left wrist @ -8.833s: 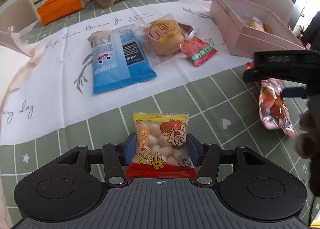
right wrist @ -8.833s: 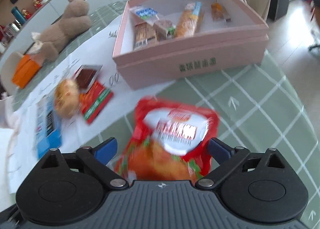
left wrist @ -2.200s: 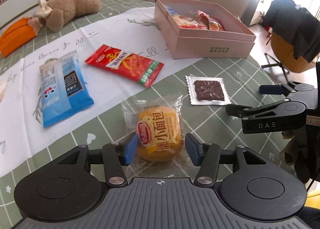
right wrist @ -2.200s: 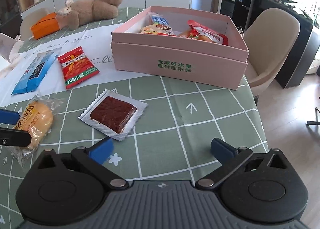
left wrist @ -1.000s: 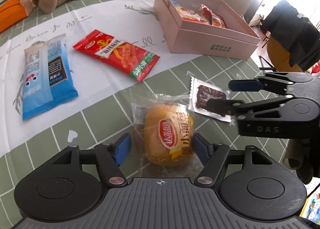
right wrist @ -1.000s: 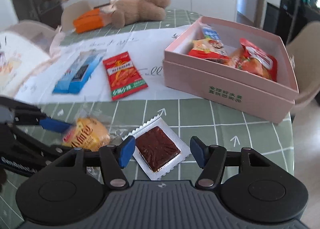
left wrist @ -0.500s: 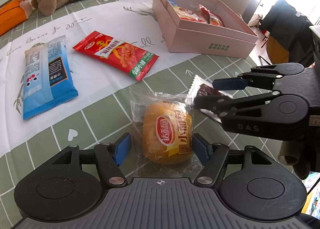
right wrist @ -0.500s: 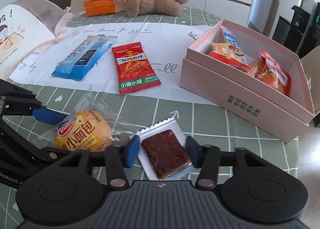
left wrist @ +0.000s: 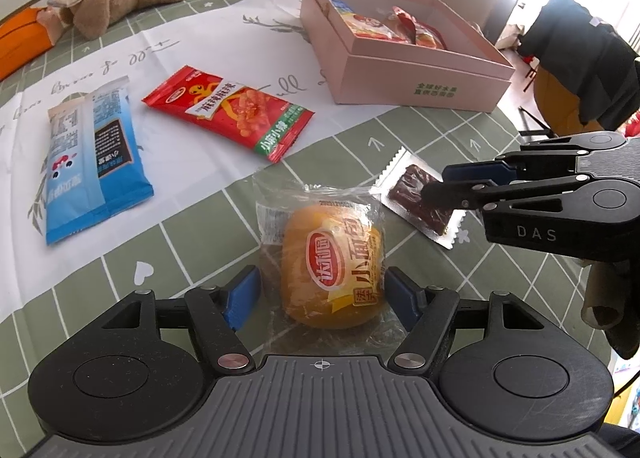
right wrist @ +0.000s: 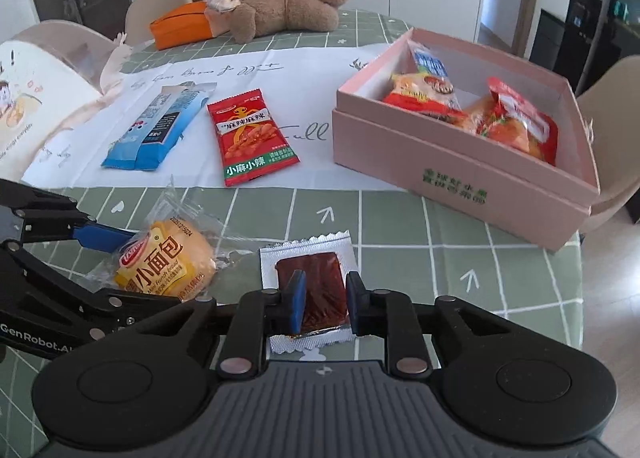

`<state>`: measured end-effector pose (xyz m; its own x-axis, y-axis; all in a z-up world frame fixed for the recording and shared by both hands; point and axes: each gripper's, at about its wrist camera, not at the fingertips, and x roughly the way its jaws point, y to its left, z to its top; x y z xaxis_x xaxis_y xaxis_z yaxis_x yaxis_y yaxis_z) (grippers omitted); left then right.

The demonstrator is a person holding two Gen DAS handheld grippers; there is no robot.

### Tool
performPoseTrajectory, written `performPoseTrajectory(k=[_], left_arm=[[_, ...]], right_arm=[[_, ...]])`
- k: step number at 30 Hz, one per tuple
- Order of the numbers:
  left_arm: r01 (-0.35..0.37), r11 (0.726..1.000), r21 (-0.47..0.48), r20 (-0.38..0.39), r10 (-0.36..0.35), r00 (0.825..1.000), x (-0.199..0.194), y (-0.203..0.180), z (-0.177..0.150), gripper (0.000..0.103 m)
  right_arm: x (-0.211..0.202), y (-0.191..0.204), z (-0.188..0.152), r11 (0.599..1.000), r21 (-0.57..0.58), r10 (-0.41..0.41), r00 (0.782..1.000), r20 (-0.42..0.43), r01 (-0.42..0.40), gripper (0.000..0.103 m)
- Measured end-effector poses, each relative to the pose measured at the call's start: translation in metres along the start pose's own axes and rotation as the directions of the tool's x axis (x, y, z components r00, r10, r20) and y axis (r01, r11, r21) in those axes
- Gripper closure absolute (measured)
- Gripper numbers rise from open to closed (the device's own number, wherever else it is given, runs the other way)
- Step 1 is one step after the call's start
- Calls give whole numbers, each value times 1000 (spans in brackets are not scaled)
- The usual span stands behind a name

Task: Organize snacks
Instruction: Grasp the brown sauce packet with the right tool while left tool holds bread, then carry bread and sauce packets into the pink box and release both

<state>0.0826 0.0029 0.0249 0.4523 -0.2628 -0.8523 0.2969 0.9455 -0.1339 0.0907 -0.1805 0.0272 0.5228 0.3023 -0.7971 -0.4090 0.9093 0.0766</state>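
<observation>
the right hand-held gripper point(right wrist: 322, 300) is closing its jaws around the brown snack packet point(right wrist: 310, 286) lying on the surface point(right wrist: 400, 225). the left hand-held gripper point(left wrist: 320, 298) stands released, straddling the bread bun point(left wrist: 334, 266); the pink box point(right wrist: 460, 165) lies ahead.

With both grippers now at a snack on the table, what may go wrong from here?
The right gripper is closing on the flat brown snack packet; its pads may catch only the thin foil edge, so it slips. The left gripper straddles the bun packet; a hard squeeze may crush the soft bun. The two grippers work close together and may bump when lifting toward the pink box.
</observation>
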Motion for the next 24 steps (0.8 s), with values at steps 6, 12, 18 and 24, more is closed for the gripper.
performPoseTrajectory(k=[6,12,18,24], left_arm=[[3,1000,-4,5,-3,1000,0,1,-1,29],[14,1000,-17,15,-14,1000,-1,3,-2,29],[36,998,-57,38,-34,999,-6,7,-4,39],[57,998,-21,83,-55,995,-16,-7,-2,48]], right_arm=[[11,5,-2,1000,-23,1,1000,16,0,62],[10,15,0,997,-72,13,1000,5,-13,65],[-9,9,-3,999,-45,-5,1000,18,6,65],[-31,-10,-9,998,33,-46,998,31,45,65]])
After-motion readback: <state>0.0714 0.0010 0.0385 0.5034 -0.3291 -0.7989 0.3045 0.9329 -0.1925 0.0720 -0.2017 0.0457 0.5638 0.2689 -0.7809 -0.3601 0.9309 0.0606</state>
